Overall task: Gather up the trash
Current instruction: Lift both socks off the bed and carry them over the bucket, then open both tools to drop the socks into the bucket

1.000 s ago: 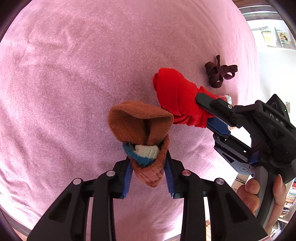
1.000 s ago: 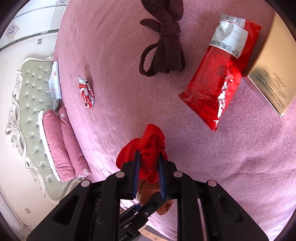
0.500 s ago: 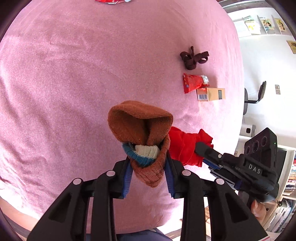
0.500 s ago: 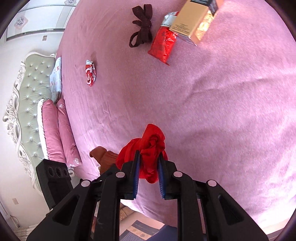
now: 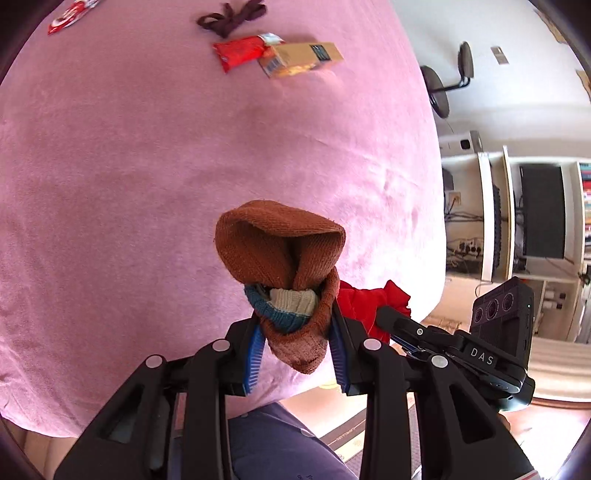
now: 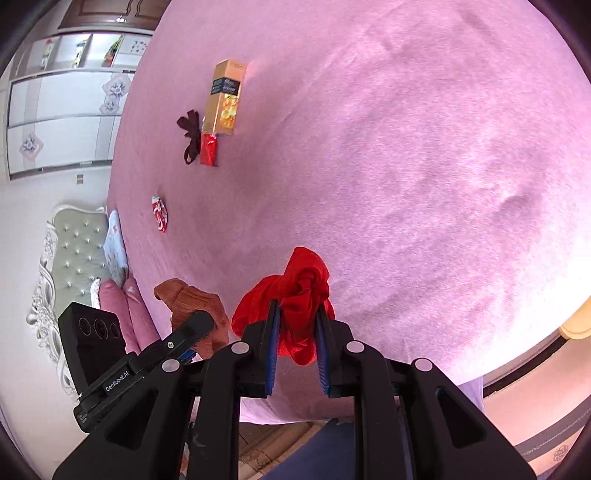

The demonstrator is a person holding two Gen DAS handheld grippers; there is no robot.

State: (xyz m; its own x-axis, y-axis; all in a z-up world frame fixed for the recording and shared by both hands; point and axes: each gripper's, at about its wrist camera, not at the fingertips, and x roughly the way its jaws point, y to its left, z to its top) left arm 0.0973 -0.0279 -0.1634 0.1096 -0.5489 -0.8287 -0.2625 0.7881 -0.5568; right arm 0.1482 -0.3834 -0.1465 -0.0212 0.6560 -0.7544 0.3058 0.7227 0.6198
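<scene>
Left claw [image 5: 295, 354] is clamped on a brown sock [image 5: 284, 251], blue pads pinching its lower end, with a teal-and-cream sock [image 5: 288, 304] tucked inside the fold. The brown one balloons up past the fingertips, held clear above the pink bed [image 5: 147, 166]. Right claw [image 6: 295, 350] is clenched on a bunched red cloth [image 6: 301, 291], which spills over both pads and out to the left. The two claws sit close side by side near the bed's edge; from the right wrist view the left one shows just beside it, brown sock [image 6: 192, 299] almost meeting the red cloth.

Far across the bed lies the trash, well apart from both claws: a red snack packet [image 5: 240, 51] touching a tan carton [image 5: 301, 59], with a dark knotted fabric strip [image 5: 231, 18] just beyond them, and a small red-and-white wrapper [image 6: 159, 214] off on its own toward the headboard side. Between claws and trash, the pink cover is wide open.

Pillows [image 6: 122, 295] and a tufted headboard [image 6: 70, 254] are at the left in the right wrist view. The bed's edge drops off close below the claws, floor showing under it. "DAS" reads on the right tool's body [image 5: 480, 360], "GenRobot.AI" on the left tool's [image 6: 114, 382]. The carton's print is too small to read.
</scene>
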